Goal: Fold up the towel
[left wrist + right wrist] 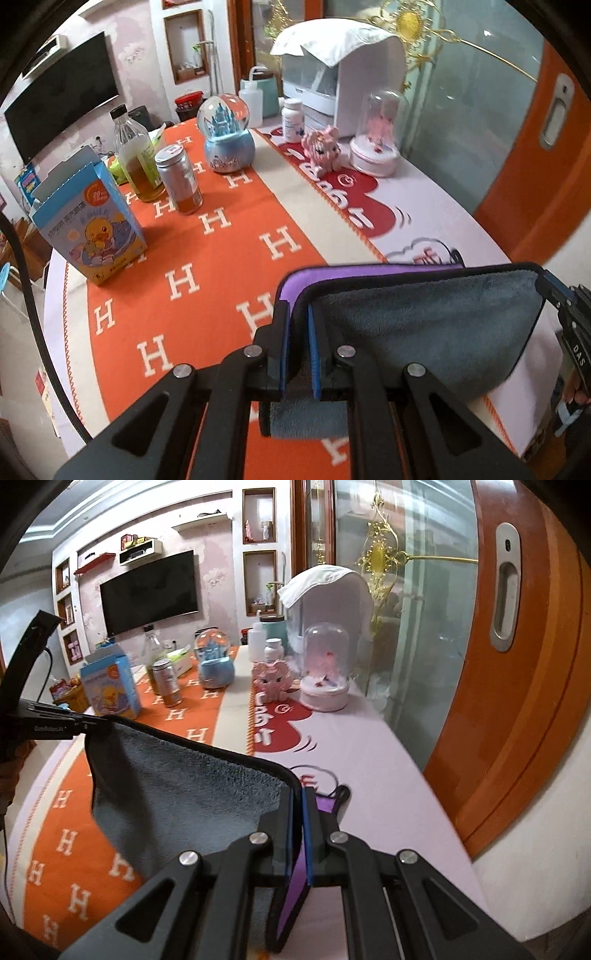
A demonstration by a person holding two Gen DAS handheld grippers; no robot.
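Left wrist view shows the left gripper [297, 343] nearest the lens, its blue-padded jaws pinching one corner of the grey plush towel with black piping and a purple reverse side [436, 325]. The towel hangs stretched in the air above the orange tablecloth patterned with white H letters [207, 258], its top edge running to the right gripper [554, 291], which clamps the opposite corner at the frame's right edge. Only this view shows the purple face as a band behind the grey layer.

Right wrist view has the right gripper [298, 830] in the foreground, jaws pressed onto the towel [177, 797] corner, purple fabric slipping down between the pads. The left gripper [79, 725] appears at far left holding the other corner.

Farther back on the cloth stand a blue carton printed with a yellow duck [86, 229], a silver-lidded tin [179, 181], a glass bottle of amber liquid [135, 155] and a blue castle snow globe [225, 136]. Beside them sit a pink block-built toy [323, 147] and a clear dome on a pink base [378, 136]. The wall television [149, 590] is seen whole only from the right wrist.
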